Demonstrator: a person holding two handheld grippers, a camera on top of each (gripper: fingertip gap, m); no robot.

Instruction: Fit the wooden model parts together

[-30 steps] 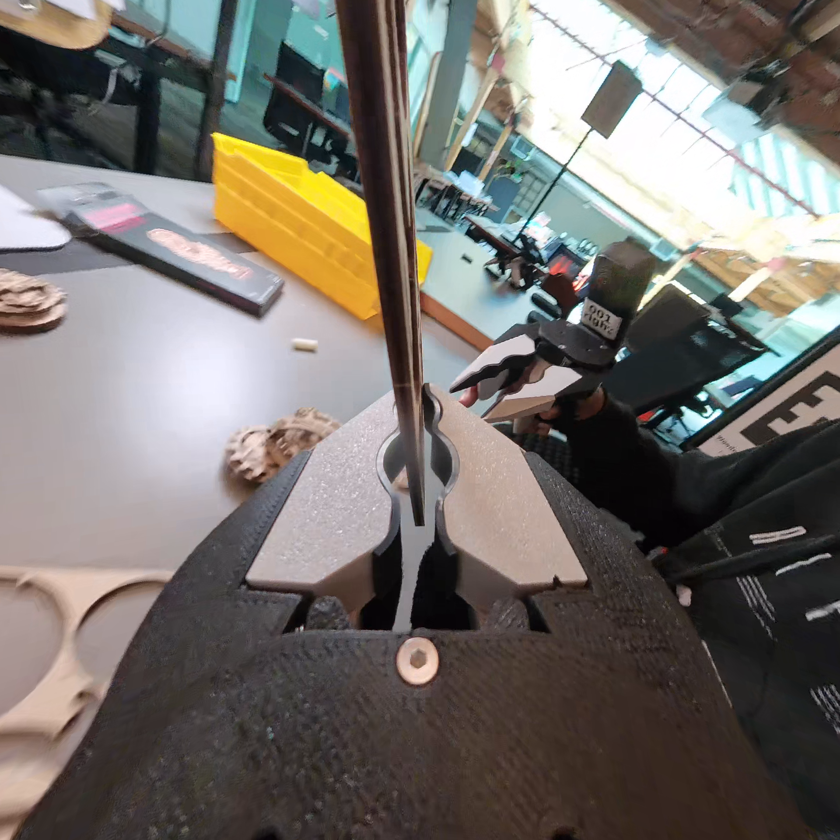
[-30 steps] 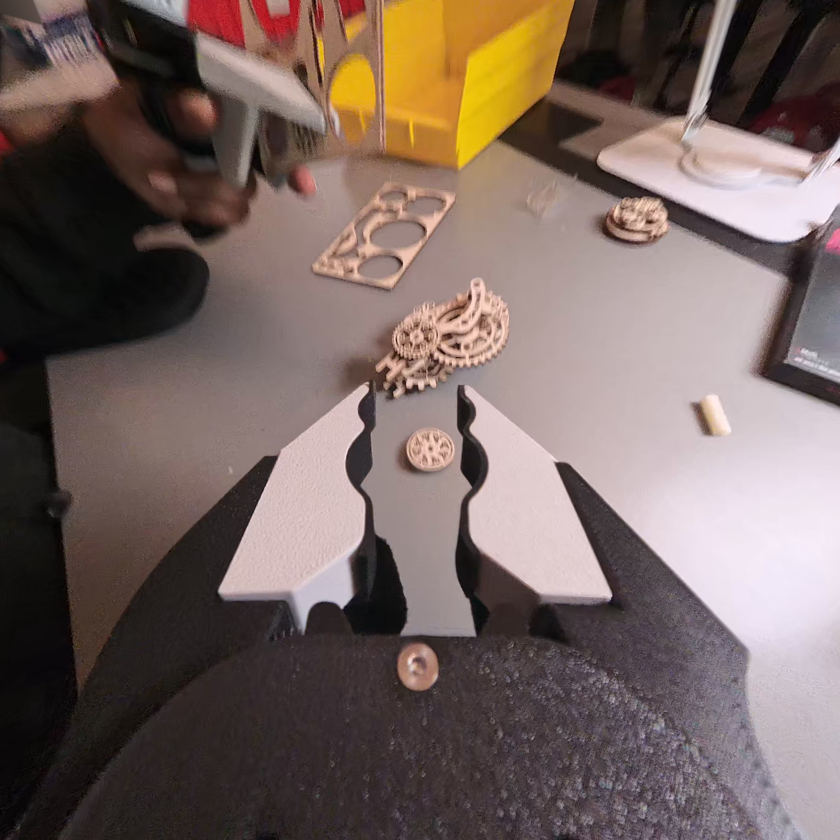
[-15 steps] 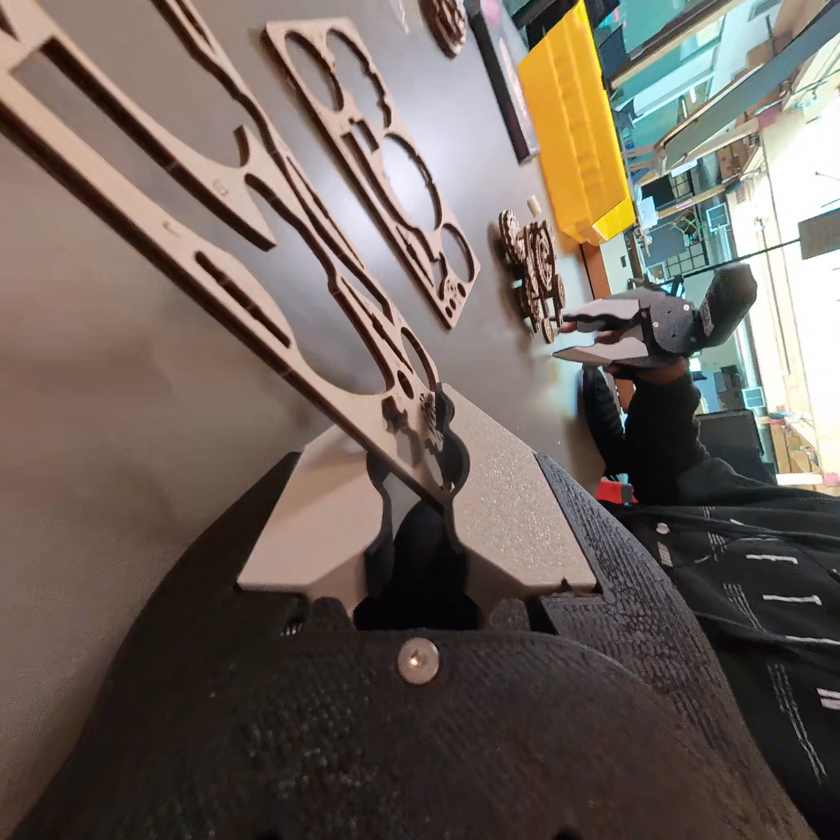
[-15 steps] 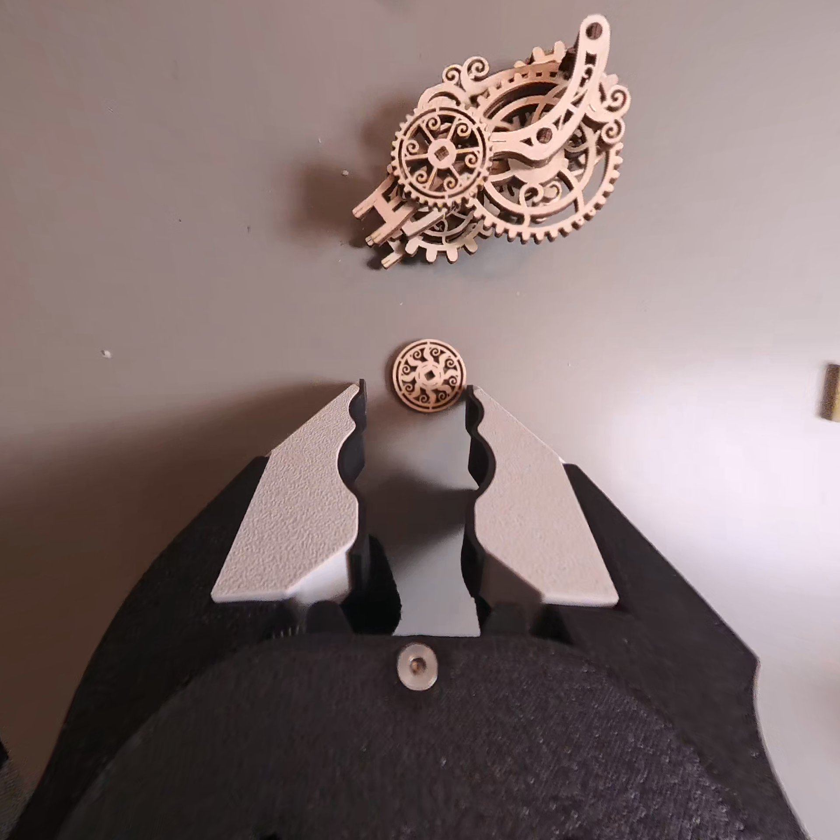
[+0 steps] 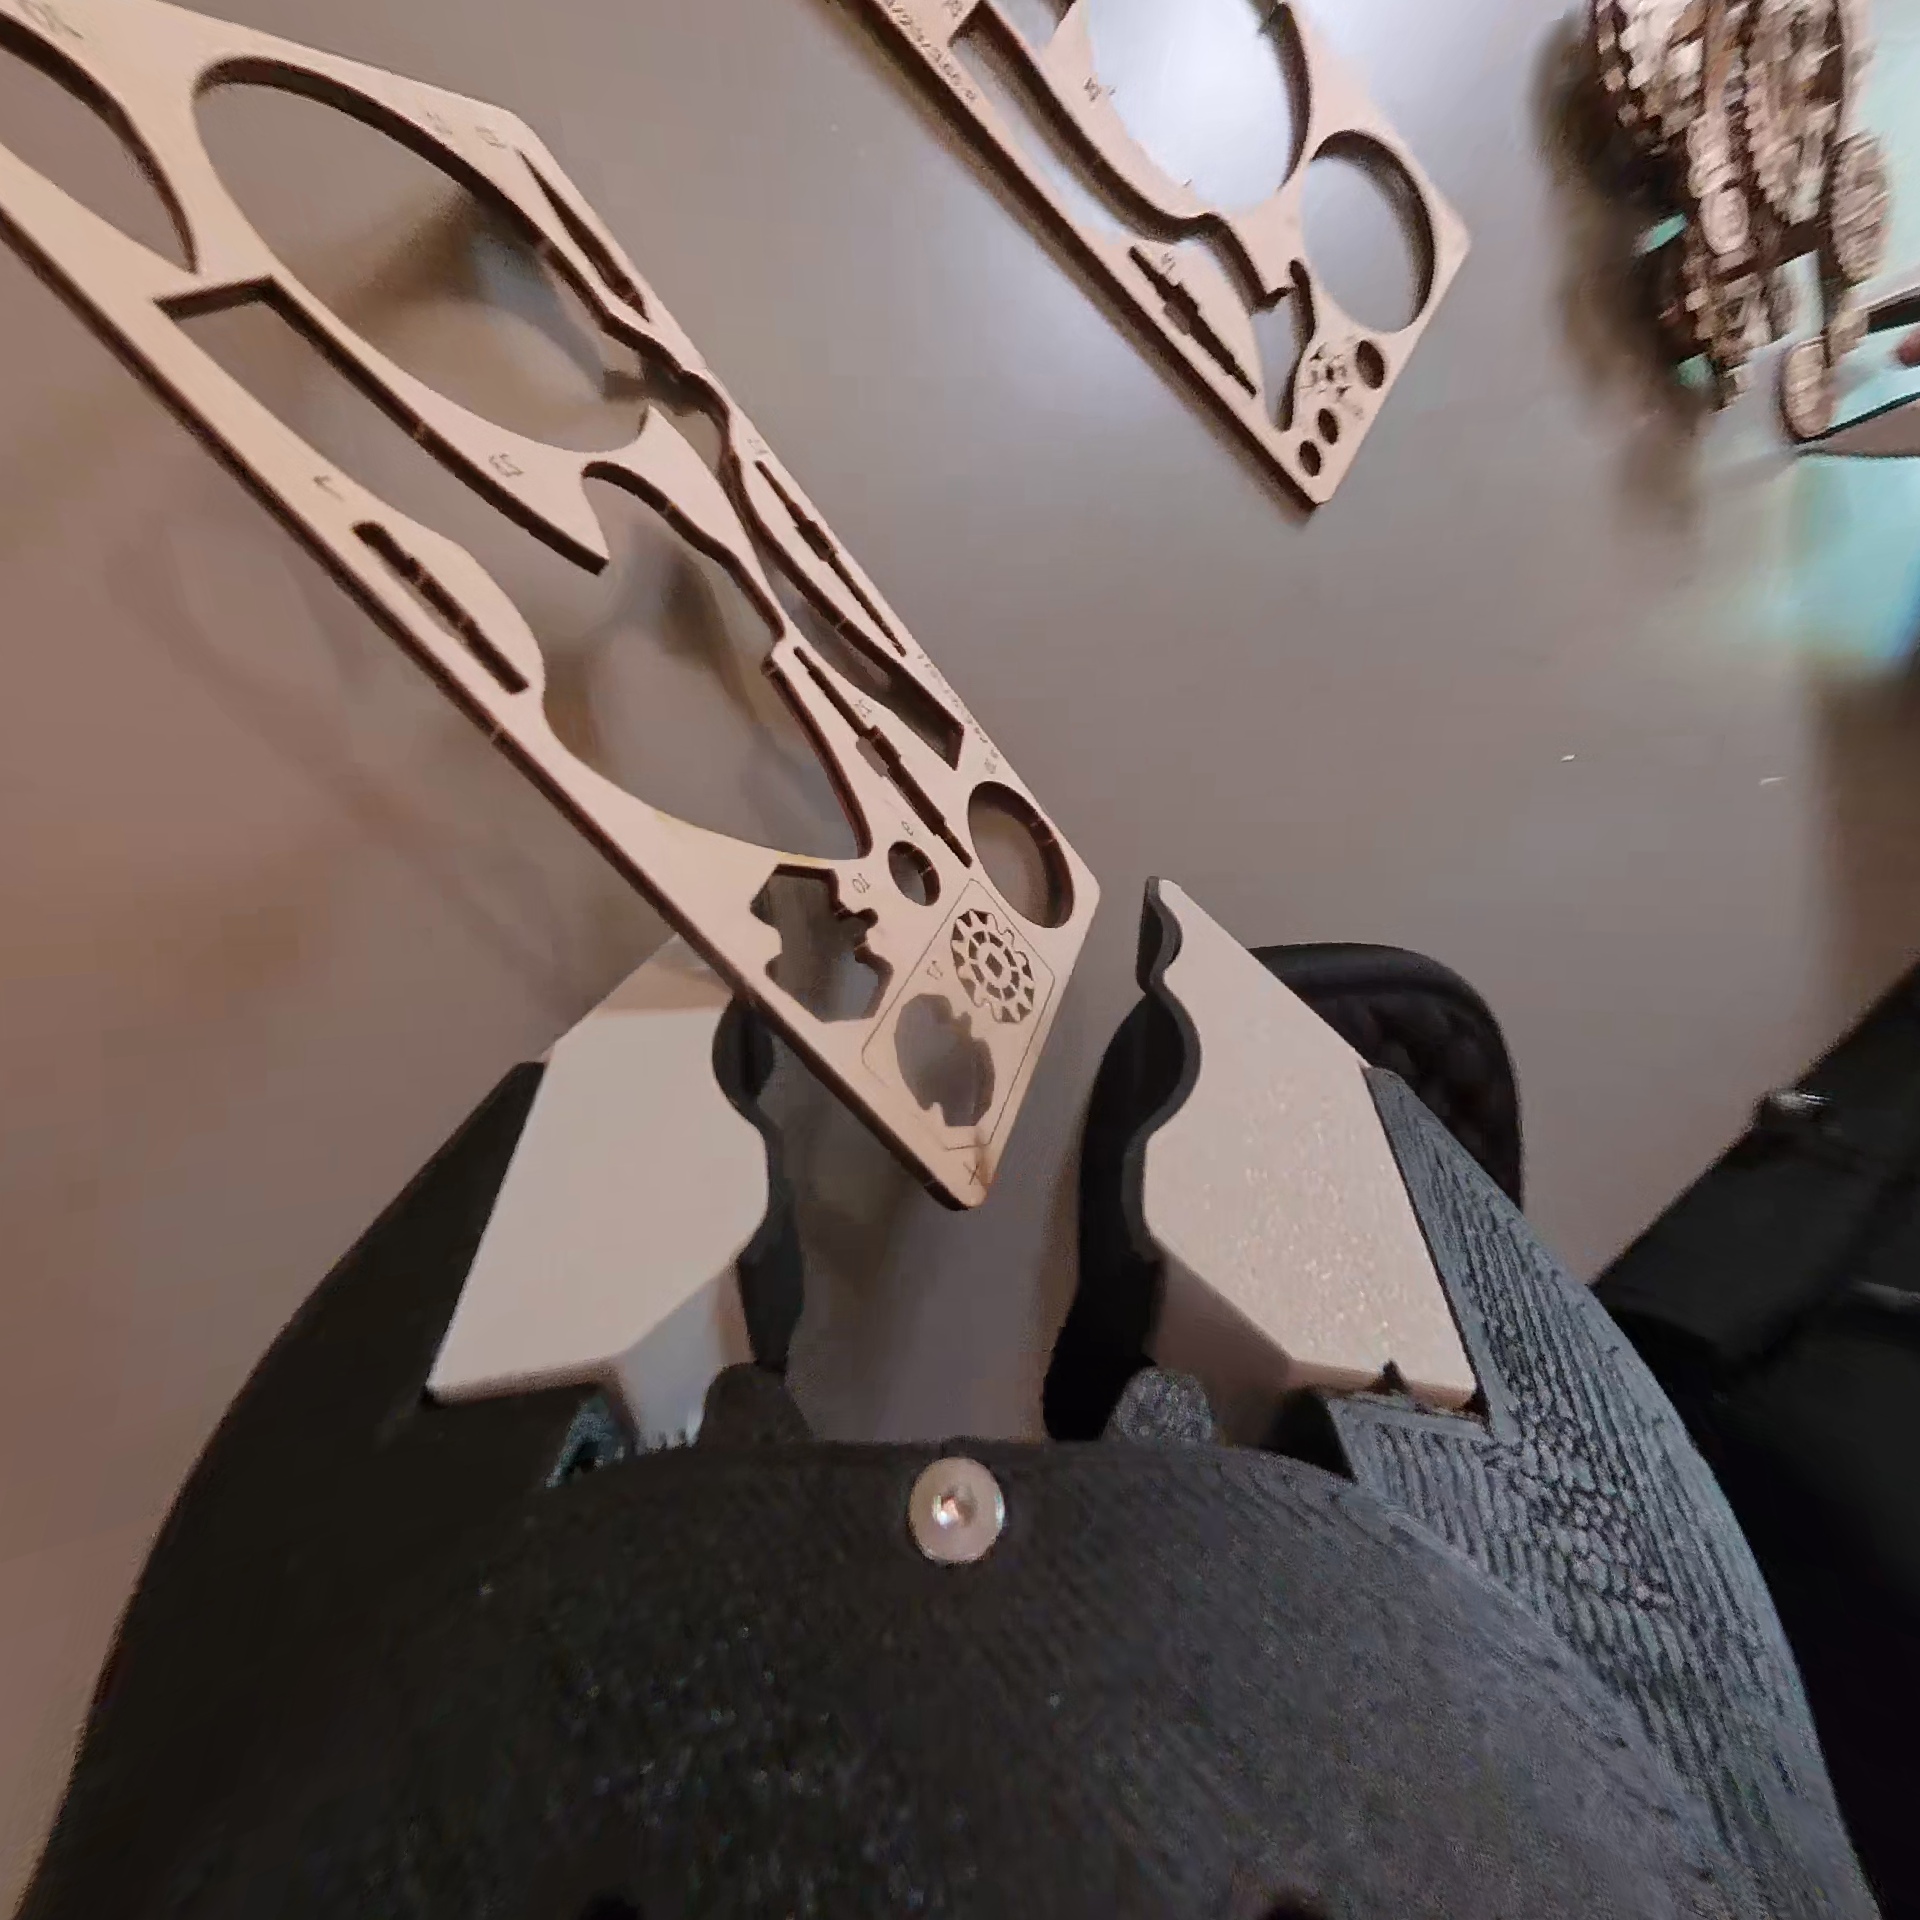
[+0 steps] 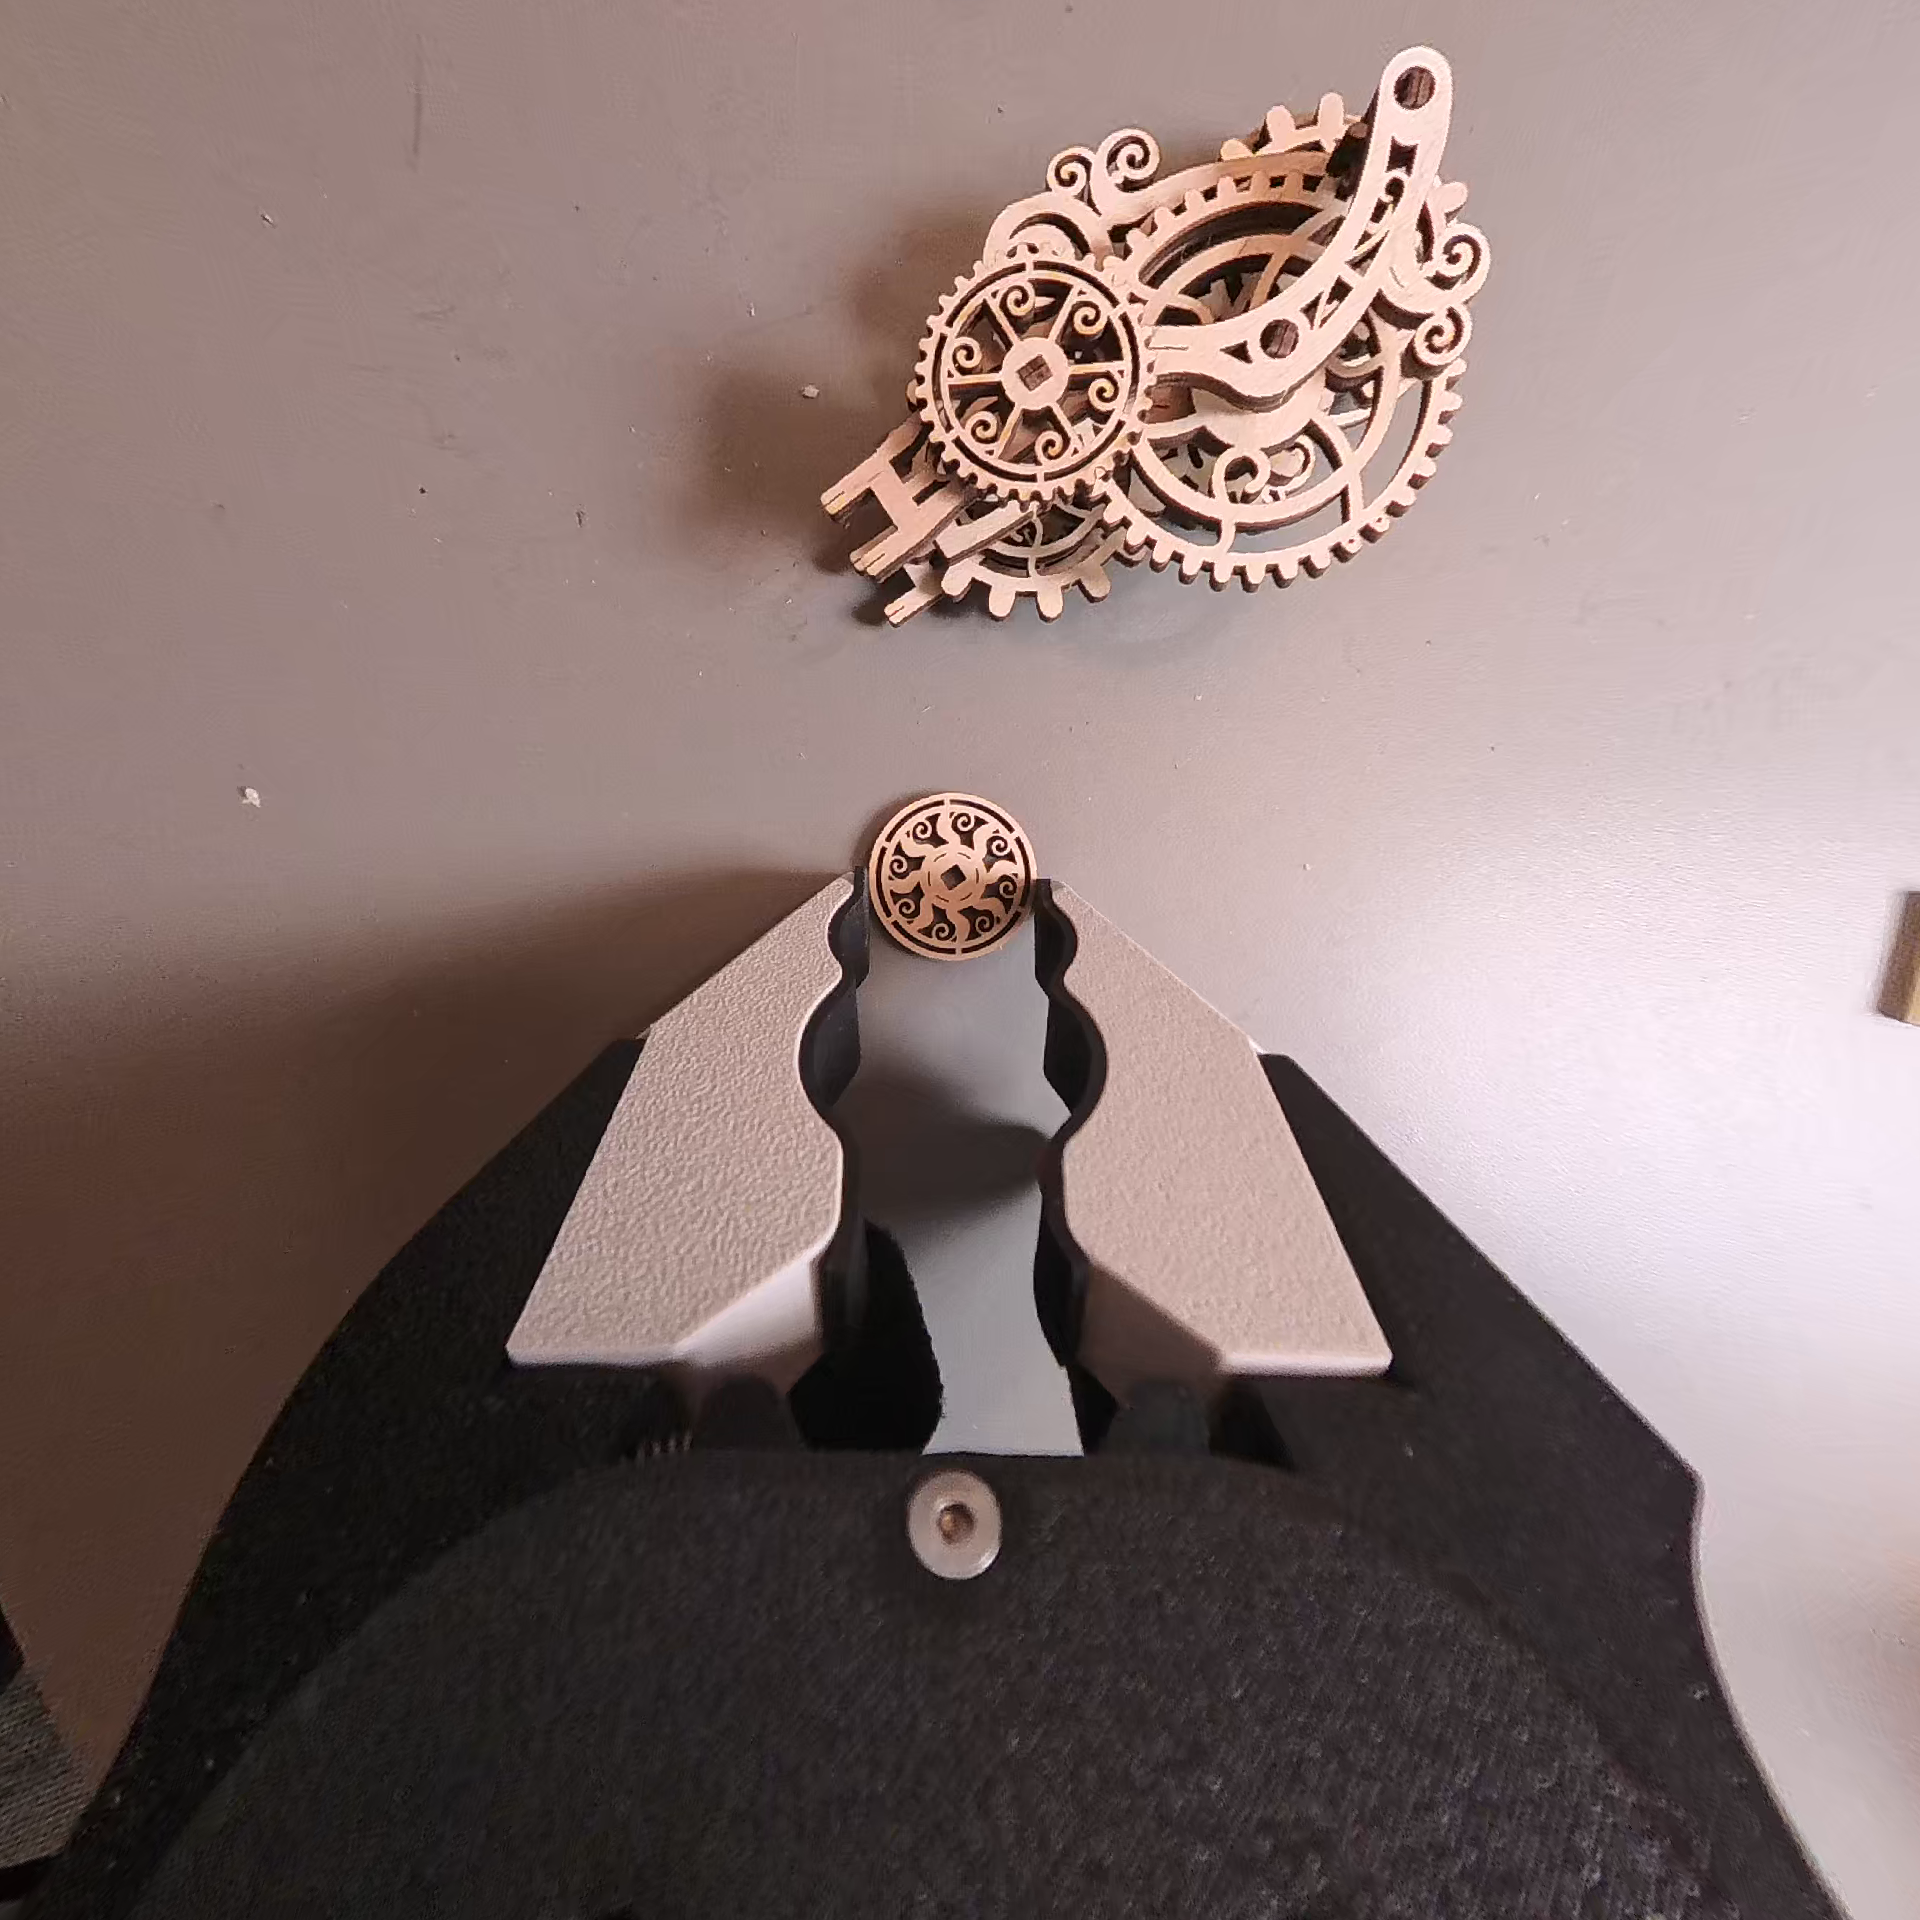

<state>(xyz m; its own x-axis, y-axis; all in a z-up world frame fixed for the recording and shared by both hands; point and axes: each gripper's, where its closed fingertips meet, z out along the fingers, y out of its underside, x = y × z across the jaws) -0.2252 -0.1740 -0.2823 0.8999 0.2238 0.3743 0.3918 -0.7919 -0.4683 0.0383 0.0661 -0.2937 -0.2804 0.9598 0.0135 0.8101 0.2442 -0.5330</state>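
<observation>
In the left wrist view my left gripper (image 5: 940, 966) is open. A cut-out wooden parts sheet (image 5: 623, 582) lies slanted across its left finger, with its corner between the jaws. The right finger (image 5: 1247, 1091) stands clear of it. A small gear (image 5: 994, 961) still sits in the sheet's corner. In the right wrist view my right gripper (image 6: 954, 904) is low over the grey table (image 6: 416, 520). Both its pad tips touch the edges of a small round patterned wooden disc (image 6: 954, 878). The built-up wooden gear assembly (image 6: 1174, 364) lies on the table just beyond it.
A second emptied wooden sheet (image 5: 1226, 208) lies flat farther off, and the gear assembly (image 5: 1745, 177) shows blurred at the top right. A small pale piece (image 6: 1901, 956) lies at the right edge of the right wrist view. Left tips to right tips: about 35 cm. About 15 cm separates my right fingertips from the small pale piece (image 6: 1901, 956).
My left gripper lowered the wooden sheet to the table and opened, letting go of it. My right gripper came down over the small disc and closed its tips onto it.
</observation>
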